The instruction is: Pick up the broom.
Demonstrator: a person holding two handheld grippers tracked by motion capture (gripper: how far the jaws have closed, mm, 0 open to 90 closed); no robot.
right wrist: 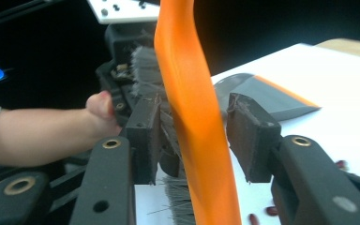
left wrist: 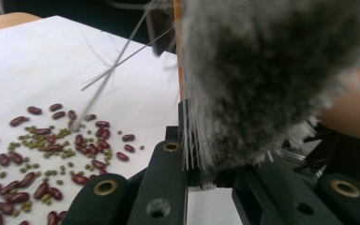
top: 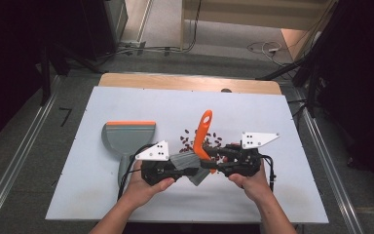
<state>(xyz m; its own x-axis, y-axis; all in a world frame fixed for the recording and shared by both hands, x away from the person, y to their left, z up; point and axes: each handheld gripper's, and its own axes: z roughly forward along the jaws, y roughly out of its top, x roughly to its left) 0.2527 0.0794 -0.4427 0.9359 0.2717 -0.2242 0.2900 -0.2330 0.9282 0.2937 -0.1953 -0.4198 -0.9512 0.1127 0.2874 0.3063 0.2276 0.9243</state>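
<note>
Your white bench (top: 102, 195) carries the grey dustpan (top: 128, 135) at centre left and scattered beans (top: 189, 140) mid-frame. The orange-handled brush (top: 203, 134) runs toward the top of the high view. Your left hand-held gripper (top: 182, 165) is clamped on its bristles; your right hand-held gripper (right wrist: 194, 136) straddles the handle, pads apart, not yet gripping.

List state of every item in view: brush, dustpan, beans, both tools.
Brush: off the table, orange handle pointing away from the person, bristles toward the left hand.
Left tool: shut on the brush bristles.
Right tool: open, handle between the pads, right pad clear of it.
Dustpan: flat on the table, unheld, no beans in it.
Beans: scattered loose on the table, unswept.
</note>
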